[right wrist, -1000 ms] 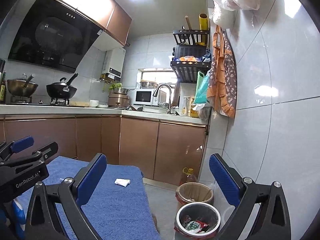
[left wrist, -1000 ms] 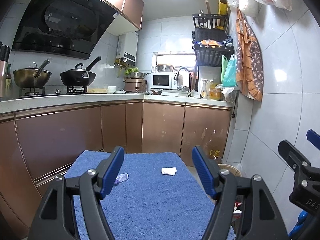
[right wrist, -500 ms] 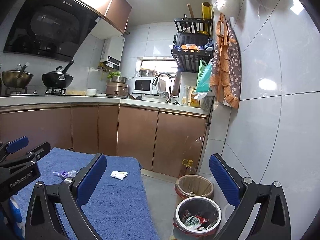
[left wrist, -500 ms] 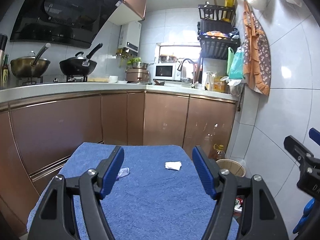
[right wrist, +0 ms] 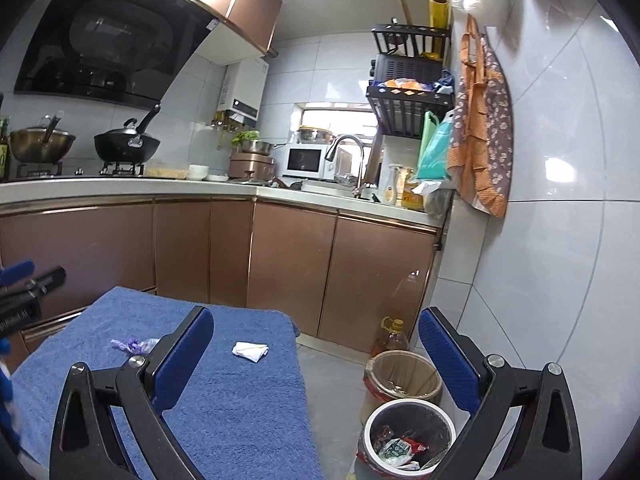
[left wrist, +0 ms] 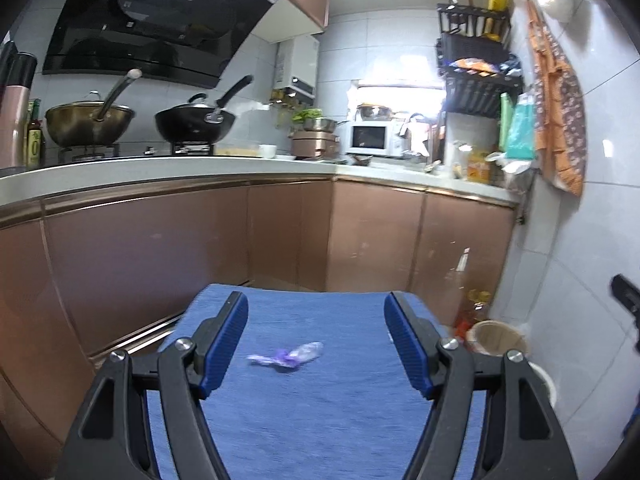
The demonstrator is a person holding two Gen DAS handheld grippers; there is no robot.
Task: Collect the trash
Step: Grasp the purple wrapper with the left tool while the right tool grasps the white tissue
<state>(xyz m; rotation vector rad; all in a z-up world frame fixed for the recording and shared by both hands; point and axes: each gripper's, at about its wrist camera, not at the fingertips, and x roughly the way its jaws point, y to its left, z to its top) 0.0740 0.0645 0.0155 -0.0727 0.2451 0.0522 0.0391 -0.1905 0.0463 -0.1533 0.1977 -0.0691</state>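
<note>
Blue terry cloth fills the lower half of my left wrist view, draped over a small table. My left gripper hangs over it with its blue pads spread wide and nothing between them. A crumpled purple and clear wrapper lies on the towel in the gap between my fingers, a little toward the nine o'clock pad, touching neither. At three o'clock, off the towel's edge, a tan bin stands on the floor against the white wall tiles. Copper-brown cabinets run behind the towel from nine to two o'clock, and a black wok sits on the stove at eleven o'clock. This view is slightly blurred.

From my right wrist, the right gripper is also wide open and holds nothing. A white crumpled tissue rests on the blue towel between my pads, close to the nine o'clock finger and near the towel's far right corner. The purple wrapper lies at nine o'clock from that finger, partly hidden behind it. At five o'clock a white-rimmed trash can stands on the floor with packaging inside; just beyond it, toward four o'clock, sits the tan bin, and an oil bottle stands behind that. Part of my left gripper shows at the nine o'clock edge.
</note>
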